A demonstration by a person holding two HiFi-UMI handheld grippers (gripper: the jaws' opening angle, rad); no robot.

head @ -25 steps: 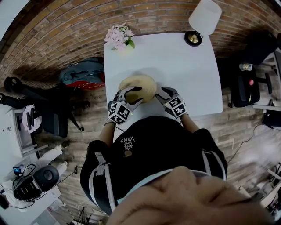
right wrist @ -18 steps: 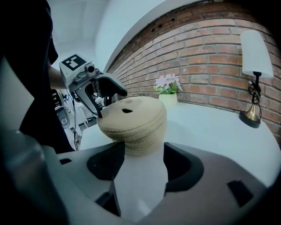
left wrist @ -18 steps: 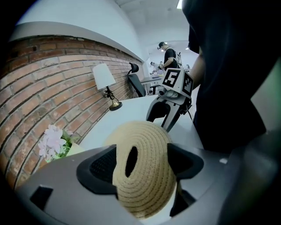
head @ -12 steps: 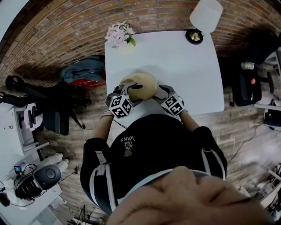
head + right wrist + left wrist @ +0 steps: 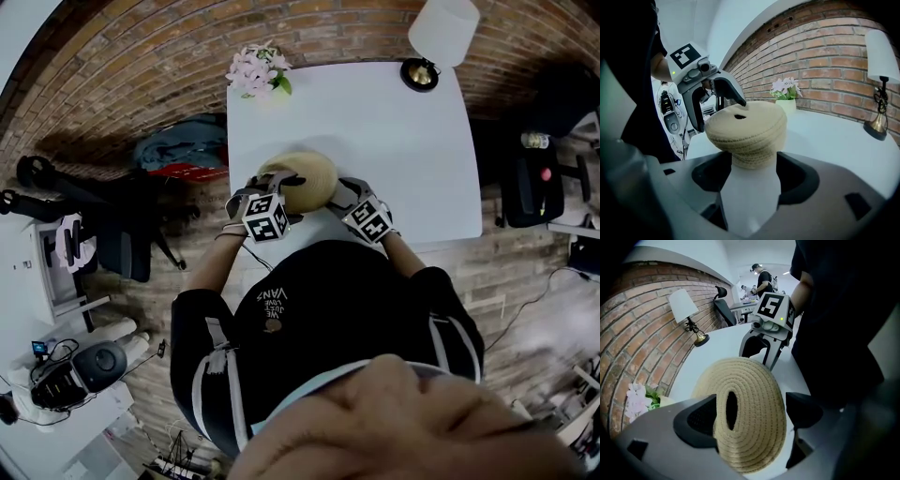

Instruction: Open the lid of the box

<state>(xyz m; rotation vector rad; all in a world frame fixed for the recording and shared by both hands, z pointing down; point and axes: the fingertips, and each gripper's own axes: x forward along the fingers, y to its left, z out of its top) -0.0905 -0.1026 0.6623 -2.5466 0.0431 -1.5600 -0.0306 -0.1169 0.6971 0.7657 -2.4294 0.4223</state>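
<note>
The box (image 5: 298,178), round and woven with a domed lid (image 5: 754,380), sits upright on the white counter (image 5: 394,141), near the edge closest to the person. It lies between the two claws. The left claw (image 5: 750,414) comes steeply down onto the top from the person's left. Its jaws have just been opening and now stand wide, with the lid between them and no firm pinch that I can see. From the right gripper view, one of its fingers (image 5: 736,96) ends just beside the small hole (image 5: 739,116) in the lid's middle, and the other hangs down past the rim. The right claw (image 5: 753,176) reaches in low and nearly level. Its jaws have also just been opening and are now spread, with the box's narrower lower body between the pads. The lid should come off straight up, so the left claw is best placed to lift it while the right steadies the base.
</note>
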